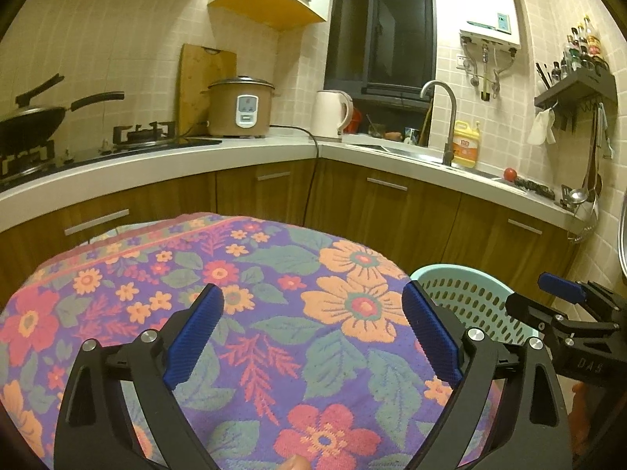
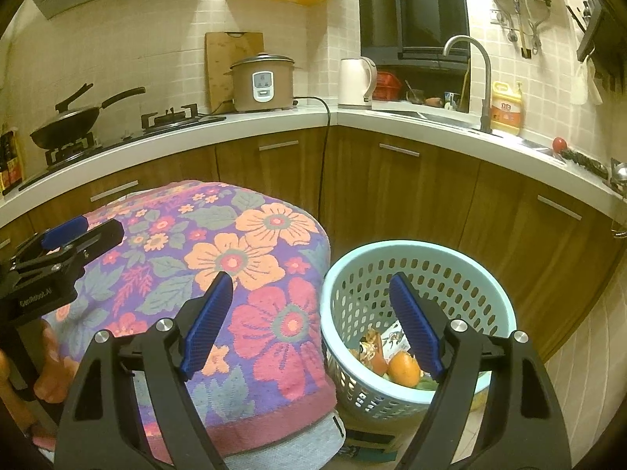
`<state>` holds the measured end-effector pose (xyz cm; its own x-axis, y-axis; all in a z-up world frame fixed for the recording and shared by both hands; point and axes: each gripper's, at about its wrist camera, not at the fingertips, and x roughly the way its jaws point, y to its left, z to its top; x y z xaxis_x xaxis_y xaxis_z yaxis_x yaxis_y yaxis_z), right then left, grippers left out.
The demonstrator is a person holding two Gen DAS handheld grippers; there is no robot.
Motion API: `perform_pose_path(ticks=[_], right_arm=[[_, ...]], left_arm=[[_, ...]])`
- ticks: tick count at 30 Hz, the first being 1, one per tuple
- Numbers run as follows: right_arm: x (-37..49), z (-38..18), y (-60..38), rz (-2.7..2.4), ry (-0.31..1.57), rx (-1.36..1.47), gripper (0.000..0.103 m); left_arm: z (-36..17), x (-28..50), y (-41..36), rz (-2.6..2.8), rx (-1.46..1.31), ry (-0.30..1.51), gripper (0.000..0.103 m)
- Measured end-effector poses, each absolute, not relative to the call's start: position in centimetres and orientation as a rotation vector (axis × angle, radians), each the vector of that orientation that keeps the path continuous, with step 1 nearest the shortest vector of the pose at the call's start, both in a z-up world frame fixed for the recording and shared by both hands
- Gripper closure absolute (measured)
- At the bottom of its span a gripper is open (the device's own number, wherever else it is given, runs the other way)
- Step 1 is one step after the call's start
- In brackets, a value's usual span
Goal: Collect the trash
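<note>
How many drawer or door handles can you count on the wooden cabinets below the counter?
4. One on the far-left cabinet, one left of the corner, one right of the corner, one far right. The floral cloth may hide others.

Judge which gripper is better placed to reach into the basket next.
Right. The right gripper is open, one finger already over the light-blue basket holding an orange and wrappers. The left gripper, also open and empty, hangs over the floral cloth, the basket to its side.
</note>
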<state>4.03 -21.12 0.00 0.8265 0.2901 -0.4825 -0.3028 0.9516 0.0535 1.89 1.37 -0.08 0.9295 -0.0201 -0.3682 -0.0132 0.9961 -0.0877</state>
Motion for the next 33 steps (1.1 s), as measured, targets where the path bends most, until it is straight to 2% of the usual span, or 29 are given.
perform_pose_path(ticks=[33], right_arm=[[4.6,-0.8,-22.7,0.272,0.540,0.023,0.022]], left_arm=[[-0.4,2.2,1.4,-0.025,-0.084,0.388,0.008]])
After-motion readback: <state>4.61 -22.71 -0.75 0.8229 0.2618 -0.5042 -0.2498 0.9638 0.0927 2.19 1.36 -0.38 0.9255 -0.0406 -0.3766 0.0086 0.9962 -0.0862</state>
